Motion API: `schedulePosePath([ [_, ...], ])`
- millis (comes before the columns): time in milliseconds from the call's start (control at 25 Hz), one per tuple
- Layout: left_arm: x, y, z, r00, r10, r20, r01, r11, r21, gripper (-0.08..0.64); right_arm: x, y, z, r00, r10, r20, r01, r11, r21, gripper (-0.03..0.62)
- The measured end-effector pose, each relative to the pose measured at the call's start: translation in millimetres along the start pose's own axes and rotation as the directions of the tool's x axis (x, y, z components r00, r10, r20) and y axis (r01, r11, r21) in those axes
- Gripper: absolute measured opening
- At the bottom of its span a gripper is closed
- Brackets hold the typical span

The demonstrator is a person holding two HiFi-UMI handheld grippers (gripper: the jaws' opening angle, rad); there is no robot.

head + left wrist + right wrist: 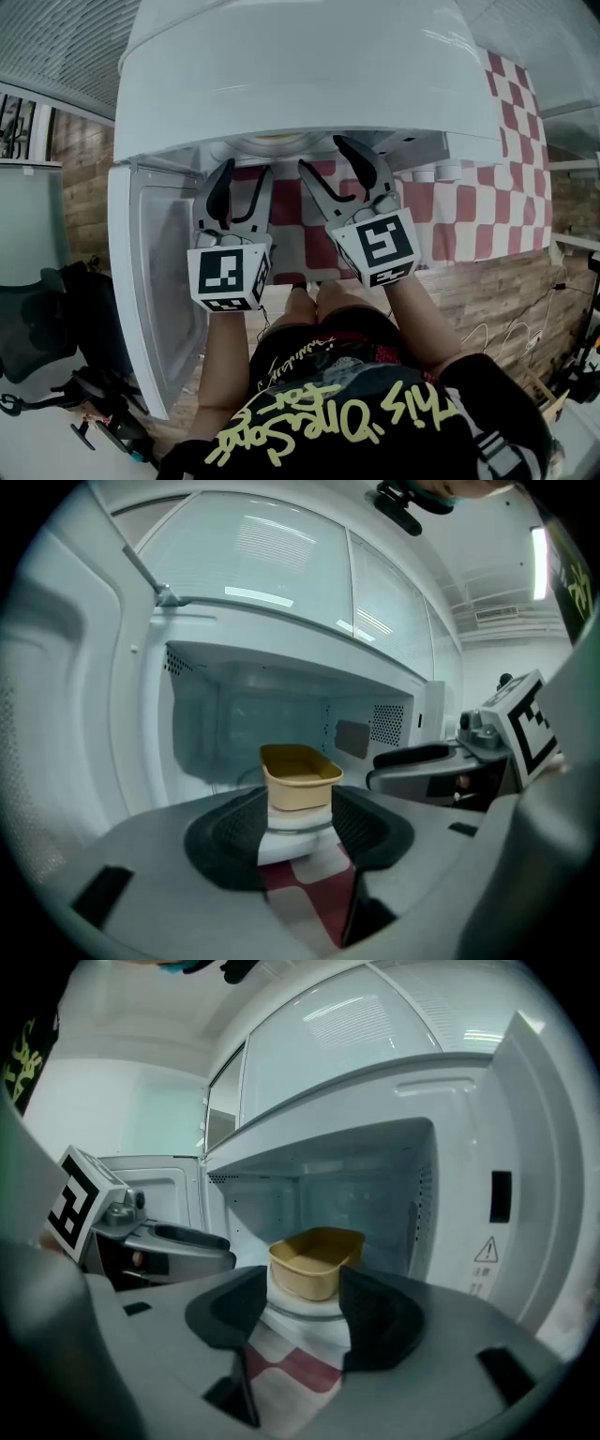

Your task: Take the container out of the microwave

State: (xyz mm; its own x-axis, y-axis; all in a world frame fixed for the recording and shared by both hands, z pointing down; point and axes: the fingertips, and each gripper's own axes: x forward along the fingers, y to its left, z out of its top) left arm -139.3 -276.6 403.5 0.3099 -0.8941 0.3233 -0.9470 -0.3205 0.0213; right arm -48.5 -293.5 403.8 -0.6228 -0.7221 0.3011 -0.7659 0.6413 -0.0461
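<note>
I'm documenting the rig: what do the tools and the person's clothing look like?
The left tool and right tool have grey bodies and curved black jaws; each carries a white cube with black square markers. The person wears a black shirt with yellow lettering.

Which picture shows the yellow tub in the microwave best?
The right gripper view: the tub looks biggest there, with its inside showing. The left gripper view shows the tub a bit smaller. In the head view the microwave top hides almost all of it.
</note>
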Motion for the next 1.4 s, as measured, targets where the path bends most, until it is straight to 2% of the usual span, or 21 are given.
schedulePosePath([
  [480, 19.4, 4.8, -7.9, 0.999, 0.004, -0.040, -0.003, 1.000, 0.013, 0.218, 19.8, -6.3, -8.4, 0.999, -0.022, -0.029, 0.022, 1.000, -0.001, 0.236],
  [760, 30.3, 13.7, -21.9, 0.995, 0.028, -0.091, -0.026, 0.999, 0.025, 0.223, 29.6, -9.3, -15.3, 0.997, -0.050, -0.060, 0.051, 0.999, 0.004, 0.244],
  [1400, 46.2, 20.5, -19.0, 0.994, 0.026, -0.110, -0.017, 0.996, 0.087, 0.230, 50.0, -9.1, -21.5, 0.994, -0.059, -0.095, 0.062, 0.998, 0.023, 0.250],
])
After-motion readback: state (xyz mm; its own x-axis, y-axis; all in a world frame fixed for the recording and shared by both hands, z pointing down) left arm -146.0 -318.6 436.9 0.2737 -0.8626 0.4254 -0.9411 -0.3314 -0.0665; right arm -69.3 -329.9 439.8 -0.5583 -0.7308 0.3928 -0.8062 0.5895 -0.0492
